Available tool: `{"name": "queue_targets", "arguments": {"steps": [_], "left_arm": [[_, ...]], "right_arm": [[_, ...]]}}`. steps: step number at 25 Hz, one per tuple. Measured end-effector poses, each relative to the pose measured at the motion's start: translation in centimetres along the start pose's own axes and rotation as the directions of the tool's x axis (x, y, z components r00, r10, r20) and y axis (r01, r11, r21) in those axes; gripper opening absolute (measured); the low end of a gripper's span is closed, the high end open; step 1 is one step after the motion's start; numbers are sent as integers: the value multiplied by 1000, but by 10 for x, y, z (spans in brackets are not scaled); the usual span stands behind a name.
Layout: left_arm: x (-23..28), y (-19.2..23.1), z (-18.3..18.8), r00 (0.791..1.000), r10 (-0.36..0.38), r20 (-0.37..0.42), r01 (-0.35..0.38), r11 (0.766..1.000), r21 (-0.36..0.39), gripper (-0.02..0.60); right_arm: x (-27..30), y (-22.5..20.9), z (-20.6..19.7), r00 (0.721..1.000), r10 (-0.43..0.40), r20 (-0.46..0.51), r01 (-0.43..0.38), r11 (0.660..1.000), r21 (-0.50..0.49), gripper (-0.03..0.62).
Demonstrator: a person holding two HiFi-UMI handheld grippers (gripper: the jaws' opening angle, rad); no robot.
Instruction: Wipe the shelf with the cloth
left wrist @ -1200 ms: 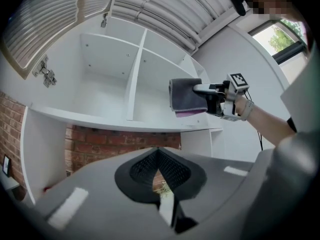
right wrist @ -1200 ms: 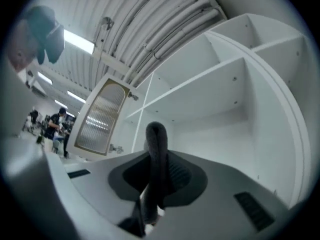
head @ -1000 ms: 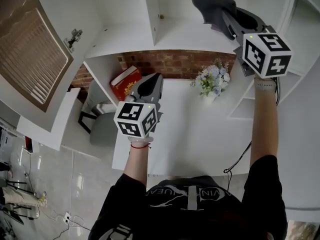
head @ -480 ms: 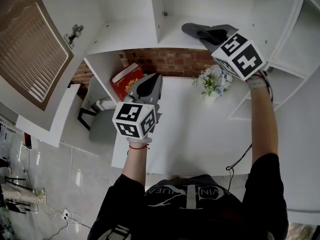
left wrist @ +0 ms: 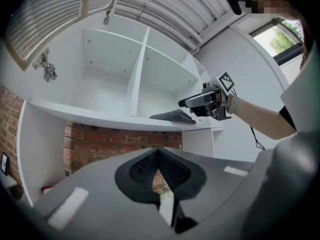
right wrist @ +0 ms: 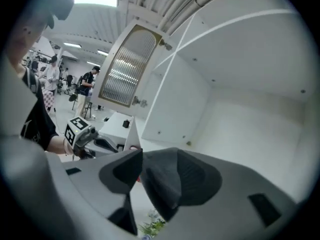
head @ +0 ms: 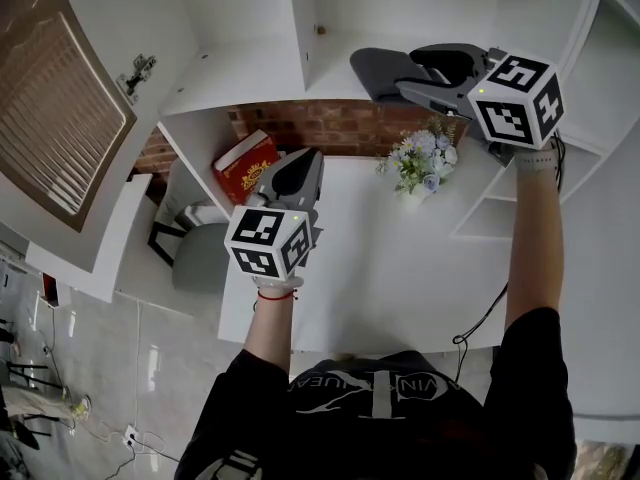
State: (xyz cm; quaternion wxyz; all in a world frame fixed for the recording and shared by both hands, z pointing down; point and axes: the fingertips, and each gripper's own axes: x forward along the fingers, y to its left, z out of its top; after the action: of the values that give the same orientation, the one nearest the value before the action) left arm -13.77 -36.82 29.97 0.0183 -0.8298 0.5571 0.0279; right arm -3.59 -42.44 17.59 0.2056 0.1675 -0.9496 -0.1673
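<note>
A dark grey cloth point(head: 383, 68) lies on the white shelf board point(head: 250, 73), right of the upright divider point(head: 300, 18). My right gripper point(head: 412, 70) reaches level onto that board. Its jaws have just been opening and now stand wide, with the cloth point(right wrist: 160, 181) loose between them. In the left gripper view the cloth point(left wrist: 172, 116) rests flat at the board's edge, with the right gripper point(left wrist: 185, 104) just behind it. My left gripper point(head: 298, 166) hovers low over the desk, shut and empty; its pads point(left wrist: 145, 166) meet at the tip.
Below the shelf are a brick wall, a red box point(head: 245, 163) and a small pot of flowers point(head: 420, 163) on the white desk point(head: 400, 268). A louvred cabinet door point(head: 50, 118) hangs open at the left. A black cable point(head: 480, 318) trails off the desk.
My right gripper has come down onto the shelf board with the cloth, which now lies on the board. Its jaws have spread apart. The left gripper has stayed put.
</note>
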Motion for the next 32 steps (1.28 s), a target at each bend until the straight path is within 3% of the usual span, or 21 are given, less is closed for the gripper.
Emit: {"name": "queue_targets", "arguments": {"steps": [2,5,8,10,20,32], "left_arm": [[2,1,1,1000,4,2,-4,1000,7,11],[4,4,2,1000,7,2,-7,1000,13,11],[6,7,4,1000,9,5,-9,1000,17,11],[6,10,4,1000,10,5,-10,1000,16,11],[16,33,-1,1000,21,2,-21,1000,-8,11],[26,53,-2,999,35,-28,-36,999,-39,11]], "right_arm": [[2,-11,3,998,-61,-7,61,998,-20,202],[20,-21,-7,983,-131,-126,115,985,-126,125],[42,-23,-28,947,-138,-291,72,972,-226,58],[55,-20,-34,930,-109,-351,27,972,-232,17],[124,-24,-15,929,0,-371,-73,980,-183,11],[177,-48,-6,916,3,-401,-84,979,-184,11]]}}
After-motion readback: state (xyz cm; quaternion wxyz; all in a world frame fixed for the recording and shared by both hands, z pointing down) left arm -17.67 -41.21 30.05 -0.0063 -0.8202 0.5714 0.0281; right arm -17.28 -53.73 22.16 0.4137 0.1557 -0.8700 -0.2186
